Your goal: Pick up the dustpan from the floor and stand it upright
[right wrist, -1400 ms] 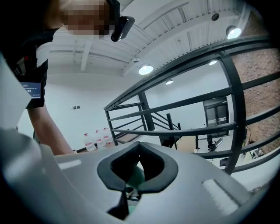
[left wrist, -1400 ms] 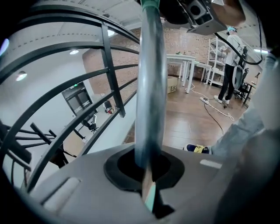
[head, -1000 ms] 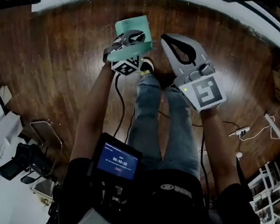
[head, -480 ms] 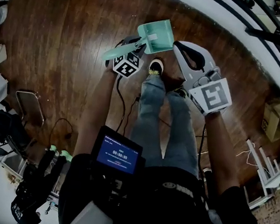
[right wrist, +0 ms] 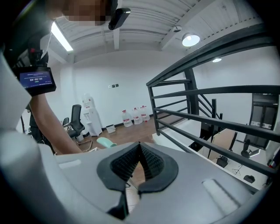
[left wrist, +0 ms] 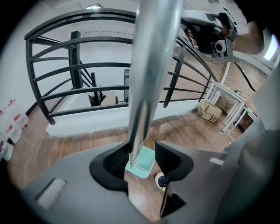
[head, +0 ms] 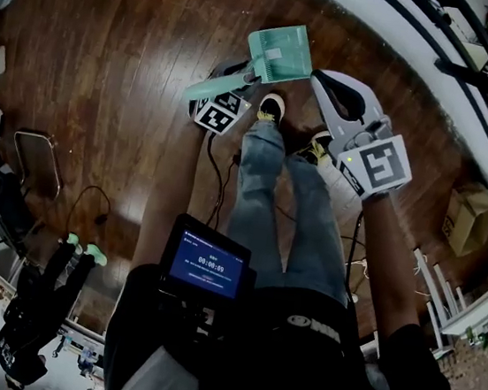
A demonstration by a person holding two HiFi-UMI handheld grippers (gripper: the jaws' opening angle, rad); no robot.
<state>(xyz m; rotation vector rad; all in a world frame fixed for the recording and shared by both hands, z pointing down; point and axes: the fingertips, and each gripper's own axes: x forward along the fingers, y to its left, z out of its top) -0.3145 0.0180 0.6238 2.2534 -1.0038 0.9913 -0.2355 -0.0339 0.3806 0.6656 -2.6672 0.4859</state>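
The teal dustpan has its pan end down on the wooden floor, just ahead of my shoes. Its long handle slants back through my left gripper. In the left gripper view the handle rises between the jaws of the left gripper. It lies against the left pad, with a gap to the right pad. These jaws are opening. The pan shows below them. My right gripper hovers beside the pan on the right. Its pads meet at the tips with nothing between them.
A black railing and a white ledge run along the far side of the floor. A cardboard box and a white rack stand at the right. My shoes are right behind the pan. Cables lie by my feet.
The left jaws have opened off the handle. The pan, held close to the left gripper a second ago, now sits farther out with its handle sloping back. Both grippers have shifted right.
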